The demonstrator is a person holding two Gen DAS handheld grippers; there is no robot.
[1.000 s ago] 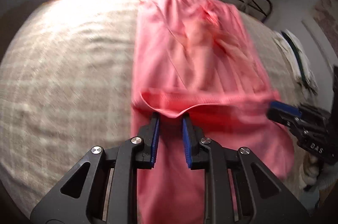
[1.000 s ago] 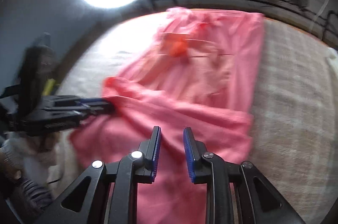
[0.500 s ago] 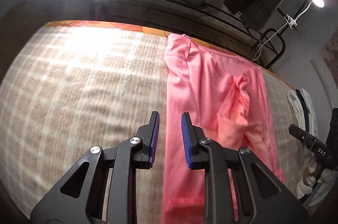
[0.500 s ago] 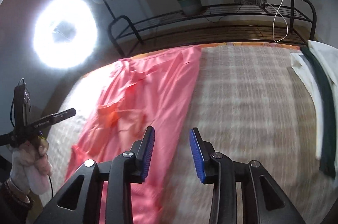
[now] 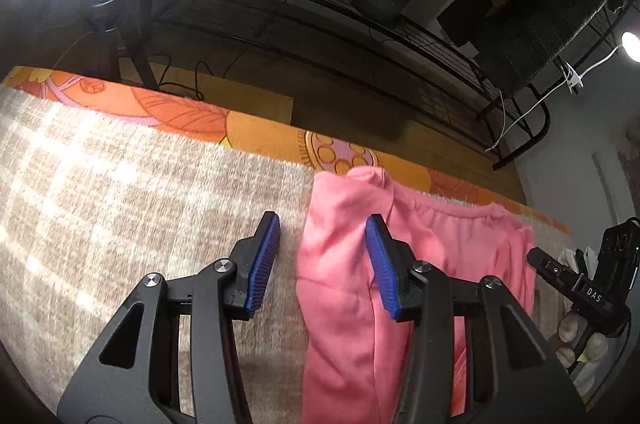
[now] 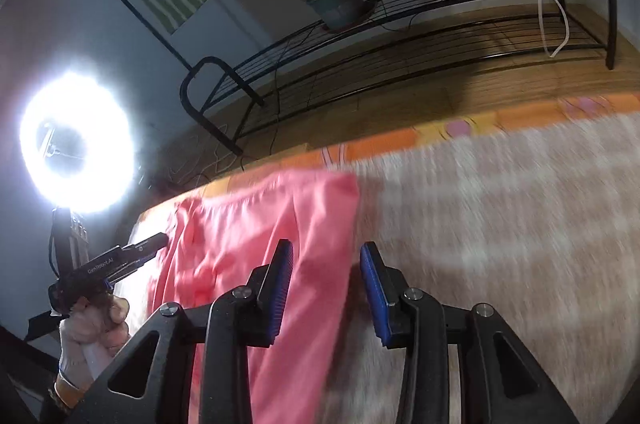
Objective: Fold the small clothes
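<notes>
A pink garment (image 5: 432, 256) lies flat on the beige woven cover, its far edge near the orange border. It also shows in the right wrist view (image 6: 256, 236). My left gripper (image 5: 322, 260) is open and empty over the garment's far left corner, jaws straddling its left edge. My right gripper (image 6: 326, 282) is open and empty over the garment's far right edge, one finger above cloth, one above the cover. The right gripper shows at the right edge of the left wrist view (image 5: 576, 284); the left gripper shows at the left of the right wrist view (image 6: 120, 260).
The beige cover (image 5: 120, 208) has an orange flowered border (image 5: 192, 116) at its far edge. Behind stand a black wire rack (image 6: 400, 36) with a potted plant (image 6: 336, 4) and a bright ring light (image 6: 76, 144). Pale folded clothes (image 5: 576, 256) lie at the far right.
Both grippers let go of the folded-over pink cloth, opened wider and moved forward to the garment's far corners. The view has tilted up toward the rack.
</notes>
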